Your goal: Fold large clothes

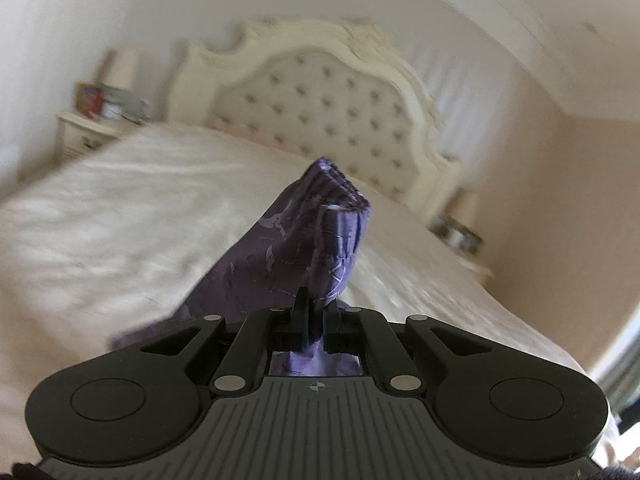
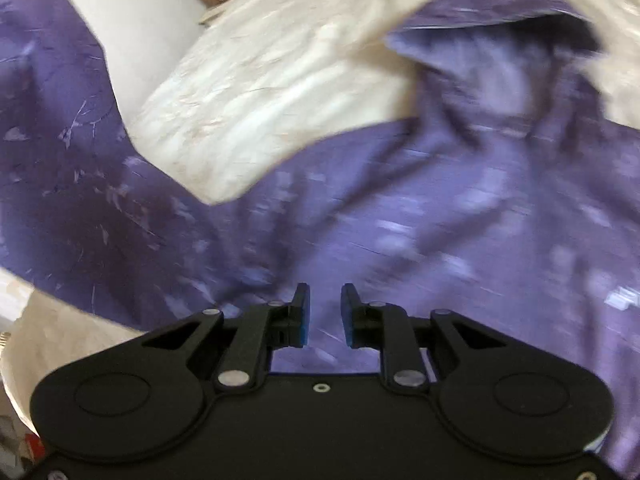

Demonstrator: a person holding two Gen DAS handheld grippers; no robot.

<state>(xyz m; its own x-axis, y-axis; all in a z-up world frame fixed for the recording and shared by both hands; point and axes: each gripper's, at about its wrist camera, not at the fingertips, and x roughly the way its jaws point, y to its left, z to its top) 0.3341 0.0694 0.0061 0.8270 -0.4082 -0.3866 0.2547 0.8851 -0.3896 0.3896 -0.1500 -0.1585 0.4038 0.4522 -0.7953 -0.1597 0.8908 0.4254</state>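
A purple patterned hoodie (image 2: 440, 220) lies spread on the cream bed (image 2: 248, 100), its hood (image 2: 500, 68) toward the top of the right wrist view. One sleeve (image 2: 60, 160) rises off the bed at that view's left. My left gripper (image 1: 314, 300) is shut on that sleeve (image 1: 280, 248), whose ribbed cuff (image 1: 336, 192) sticks up beyond the fingers. My right gripper (image 2: 325, 296) hovers over the hoodie's body with its jaws a little apart. The gap shows only cloth lying below, and the blue pads (image 2: 305, 320) press on nothing.
A tufted cream headboard (image 1: 320, 92) stands at the bed's far end. A nightstand (image 1: 88, 128) with a lamp (image 1: 120, 68) and boxes is at its left, another stand with small items (image 1: 456, 232) at its right. Cream bedspread (image 1: 120, 208) lies bare left of the sleeve.
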